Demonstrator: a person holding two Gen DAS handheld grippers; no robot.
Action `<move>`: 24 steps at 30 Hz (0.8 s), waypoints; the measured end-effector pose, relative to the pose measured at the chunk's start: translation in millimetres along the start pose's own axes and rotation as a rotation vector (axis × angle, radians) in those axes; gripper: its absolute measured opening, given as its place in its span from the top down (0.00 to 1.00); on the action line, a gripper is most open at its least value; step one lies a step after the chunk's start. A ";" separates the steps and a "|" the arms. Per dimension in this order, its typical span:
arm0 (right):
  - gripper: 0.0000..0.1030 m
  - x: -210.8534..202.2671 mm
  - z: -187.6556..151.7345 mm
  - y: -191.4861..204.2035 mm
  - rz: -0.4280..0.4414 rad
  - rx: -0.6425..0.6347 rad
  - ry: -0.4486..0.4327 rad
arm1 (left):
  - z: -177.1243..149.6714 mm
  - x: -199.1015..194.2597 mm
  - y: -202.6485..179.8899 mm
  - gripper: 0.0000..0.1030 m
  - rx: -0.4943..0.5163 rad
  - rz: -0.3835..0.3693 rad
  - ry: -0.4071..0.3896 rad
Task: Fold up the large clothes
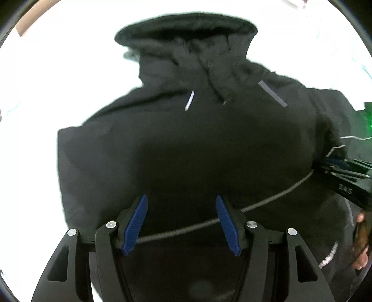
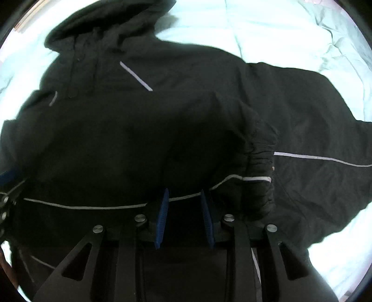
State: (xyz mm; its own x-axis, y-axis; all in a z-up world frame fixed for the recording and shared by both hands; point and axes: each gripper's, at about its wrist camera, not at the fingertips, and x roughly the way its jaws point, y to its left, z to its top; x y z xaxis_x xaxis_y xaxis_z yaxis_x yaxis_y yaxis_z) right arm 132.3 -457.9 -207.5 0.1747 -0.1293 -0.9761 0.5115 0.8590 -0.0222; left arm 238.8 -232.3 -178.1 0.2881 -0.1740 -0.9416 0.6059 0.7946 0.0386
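The black jacket (image 1: pixel 186 144) lies hood-away on the bed (image 2: pixel 290 34), its spread sleeve (image 2: pixel 325 130) nearer the right tongs (image 2: pixel 184 218); both right and left tongs (image 1: pixel 182 223) hang open, empty.

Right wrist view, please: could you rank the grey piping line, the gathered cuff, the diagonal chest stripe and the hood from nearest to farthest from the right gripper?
From the right gripper:
1. Grey piping line, crossing just beyond the jaws.
2. Gathered cuff, slightly ahead, to the right.
3. Diagonal chest stripe, farther up, left of centre.
4. Hood, farthest, top left against the pale sheet.
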 end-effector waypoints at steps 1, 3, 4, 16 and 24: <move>0.71 -9.5 -0.7 0.0 0.020 0.009 -0.004 | -1.5 -12.6 -1.4 0.39 0.003 0.007 -0.019; 0.67 -28.9 -3.1 0.5 0.039 0.016 -0.030 | -5.7 -46.7 -5.4 0.39 0.009 0.025 -0.065; 0.64 -43.1 -7.1 1.7 0.043 0.017 -0.048 | -7.7 -56.8 -7.5 0.39 0.006 0.031 -0.075; 0.42 -201.3 -99.9 16.8 0.093 0.012 -0.222 | -76.2 -232.2 -21.7 0.39 -0.078 0.052 -0.259; 0.37 -236.4 -165.9 24.8 0.057 -0.012 -0.244 | -135.5 -285.2 -47.8 0.39 -0.078 0.004 -0.299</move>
State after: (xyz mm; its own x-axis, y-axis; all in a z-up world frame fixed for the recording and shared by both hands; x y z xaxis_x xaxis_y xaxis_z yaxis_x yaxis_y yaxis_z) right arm -35.9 -323.9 -13.1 0.4017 -0.1946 -0.8949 0.4851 0.8740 0.0277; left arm 27.2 -141.8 43.2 0.5029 -0.3256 -0.8007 0.5493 0.8356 0.0053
